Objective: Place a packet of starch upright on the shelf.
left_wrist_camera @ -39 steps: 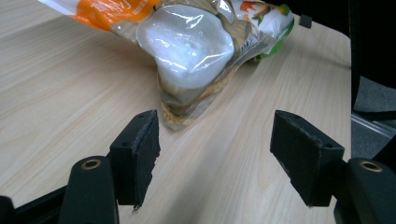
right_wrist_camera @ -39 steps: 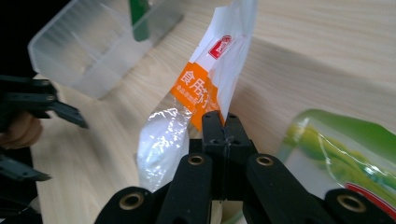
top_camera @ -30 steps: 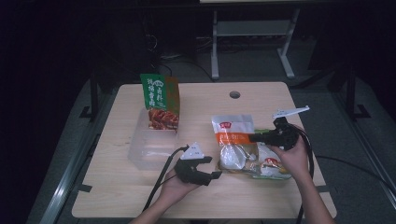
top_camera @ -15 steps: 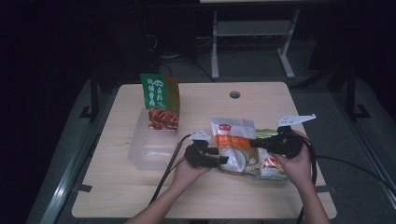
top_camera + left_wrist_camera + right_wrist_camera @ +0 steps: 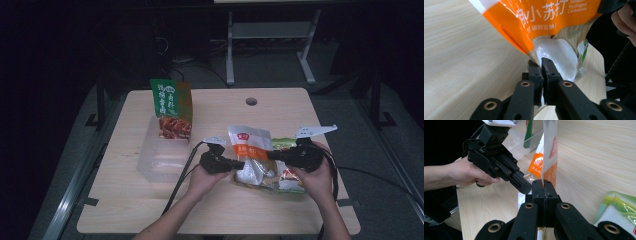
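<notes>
Grippers are pinching a baking soda pouch right of the clear plastic tub: left gripper clamping its left edge, right gripper its right edge. Lifting evenly, both grips tight, seems wise.

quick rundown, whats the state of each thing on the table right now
orange pouch: held up off the table, pinched at both sides
left gripper: shut on the pouch's edge
right gripper: shut on the pouch's edge
green bag: upright in the clear tub
clear tub: open, no lid on
green-and-white packet: lying flat
</notes>
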The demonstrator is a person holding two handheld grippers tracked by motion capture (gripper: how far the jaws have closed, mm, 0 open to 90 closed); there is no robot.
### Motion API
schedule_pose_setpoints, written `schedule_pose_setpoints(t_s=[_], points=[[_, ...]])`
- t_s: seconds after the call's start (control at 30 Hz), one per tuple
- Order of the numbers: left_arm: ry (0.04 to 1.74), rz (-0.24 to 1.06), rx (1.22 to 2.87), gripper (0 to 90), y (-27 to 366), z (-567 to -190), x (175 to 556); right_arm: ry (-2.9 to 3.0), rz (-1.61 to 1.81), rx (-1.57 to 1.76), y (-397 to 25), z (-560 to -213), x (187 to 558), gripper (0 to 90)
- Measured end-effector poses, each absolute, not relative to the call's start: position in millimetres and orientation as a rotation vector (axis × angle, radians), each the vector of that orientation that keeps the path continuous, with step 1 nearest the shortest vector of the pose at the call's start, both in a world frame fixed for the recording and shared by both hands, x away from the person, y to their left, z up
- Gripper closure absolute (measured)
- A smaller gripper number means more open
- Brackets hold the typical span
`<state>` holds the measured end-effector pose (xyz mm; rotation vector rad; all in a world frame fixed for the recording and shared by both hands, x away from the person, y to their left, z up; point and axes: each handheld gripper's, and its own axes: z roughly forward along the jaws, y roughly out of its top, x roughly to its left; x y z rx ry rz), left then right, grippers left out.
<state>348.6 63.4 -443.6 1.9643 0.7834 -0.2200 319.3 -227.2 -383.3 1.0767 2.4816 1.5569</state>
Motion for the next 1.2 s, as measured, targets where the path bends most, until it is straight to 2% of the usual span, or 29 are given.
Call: schedule_pose_setpoints(t_s=[0.43,0.77,1.03,1.2], points=[[0.72,-0.043,2.019,89.8,66,-432,333,2.457,1.59,1.086,-228,-381,316,90.0],[0.717,-0.004,2.017,89.9,69,-436,326,2.471,1.622,1.1,-225,-388,319,89.3],[0.703,0.018,2.029,89.9,69,-435,323,2.547,1.51,1.114,-212,-393,322,77.8],[0.691,0.032,2.034,89.8,69,-435,322,2.567,1.477,1.1,-202,-393,325,77.0]])
